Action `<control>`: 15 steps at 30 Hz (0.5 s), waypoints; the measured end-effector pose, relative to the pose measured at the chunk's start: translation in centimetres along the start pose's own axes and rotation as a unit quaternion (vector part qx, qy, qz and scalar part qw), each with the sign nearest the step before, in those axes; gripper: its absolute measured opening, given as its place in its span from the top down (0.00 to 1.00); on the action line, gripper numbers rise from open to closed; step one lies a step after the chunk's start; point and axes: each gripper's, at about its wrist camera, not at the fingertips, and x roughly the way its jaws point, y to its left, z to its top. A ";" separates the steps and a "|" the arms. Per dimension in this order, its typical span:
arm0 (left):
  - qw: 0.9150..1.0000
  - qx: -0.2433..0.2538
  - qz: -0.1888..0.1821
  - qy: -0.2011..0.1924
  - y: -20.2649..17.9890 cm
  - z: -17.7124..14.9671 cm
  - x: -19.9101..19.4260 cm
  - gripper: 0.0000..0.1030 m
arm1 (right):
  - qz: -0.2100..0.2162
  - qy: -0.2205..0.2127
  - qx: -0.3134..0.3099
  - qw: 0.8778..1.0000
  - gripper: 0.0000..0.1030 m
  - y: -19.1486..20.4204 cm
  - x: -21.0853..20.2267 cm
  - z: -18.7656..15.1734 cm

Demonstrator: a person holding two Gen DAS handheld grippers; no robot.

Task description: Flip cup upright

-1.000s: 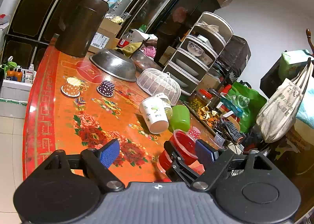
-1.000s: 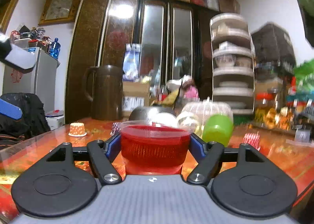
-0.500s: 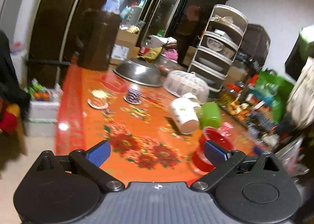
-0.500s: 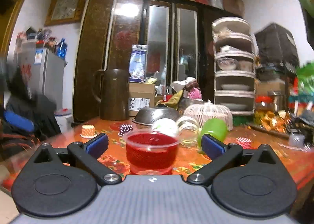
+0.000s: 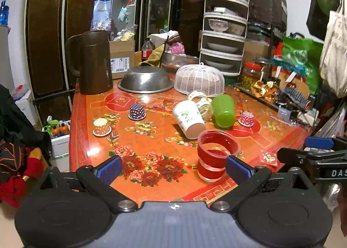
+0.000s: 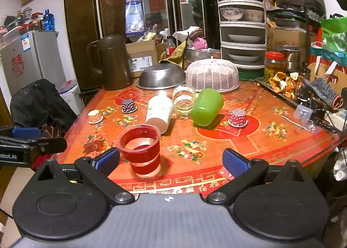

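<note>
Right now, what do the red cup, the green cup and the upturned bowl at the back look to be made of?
Red cup: clear, glossy, red-tinted plastic; the tabletop shows through its wall.
Green cup: opaque plastic, smooth with a soft sheen, lying on its side.
Upturned bowl: metal, probably stainless steel; grey with dull reflections, and fine perforations suggest a colander.

Red cup [image 6: 141,150] stands upright on the table [image 6: 249,150] (right gripper [image 6: 171,161] spread wide, empty).
</note>
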 end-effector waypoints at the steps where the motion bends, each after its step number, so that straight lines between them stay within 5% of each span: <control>1: 1.000 -0.001 0.005 0.003 -0.1 0.2 0.1 0.01 | 0.004 -0.001 0.003 1.000 0.01 -0.1 0.1 0.0; 15: 0.999 0.014 0.029 0.024 -1.7 0.3 0.8 0.01 | 0.018 0.004 0.018 1.000 0.01 -1.3 0.0 0.3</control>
